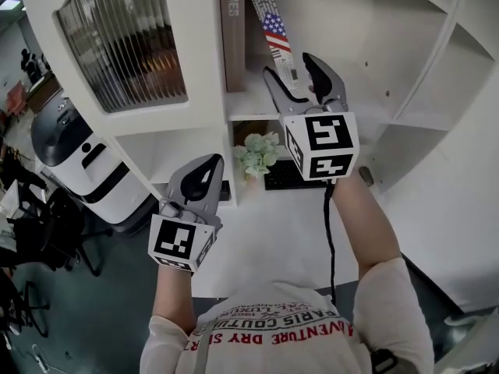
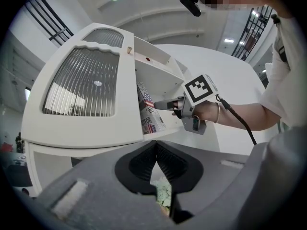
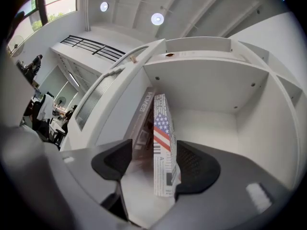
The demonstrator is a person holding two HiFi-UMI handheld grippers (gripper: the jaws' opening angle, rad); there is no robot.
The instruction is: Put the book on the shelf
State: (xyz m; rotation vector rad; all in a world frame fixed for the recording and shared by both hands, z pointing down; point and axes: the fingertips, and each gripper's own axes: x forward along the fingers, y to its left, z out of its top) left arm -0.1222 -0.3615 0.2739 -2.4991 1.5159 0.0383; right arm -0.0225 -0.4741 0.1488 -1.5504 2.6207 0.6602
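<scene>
A book with a flag and newsprint on its cover (image 1: 274,33) (image 3: 162,147) stands on the white shelf (image 1: 249,104), leaning left against a brown book (image 1: 232,29) (image 3: 142,114). My right gripper (image 1: 292,67) (image 3: 158,164) is open, one jaw on each side of the flag book's near edge. The book lies close to the right pad and there is a clear gap to the left pad. In the left gripper view the right gripper (image 2: 165,104) reaches in to the book (image 2: 149,114). My left gripper (image 1: 209,162) (image 2: 156,145) is lower down, shut and empty.
A ribbed glass cabinet door (image 1: 125,45) is left of the shelf bay. Below the shelf sit a small pale green plant (image 1: 257,153) and a black keyboard (image 1: 284,176). More white compartments (image 1: 437,76) lie to the right. A white and black machine (image 1: 78,162) stands at the left.
</scene>
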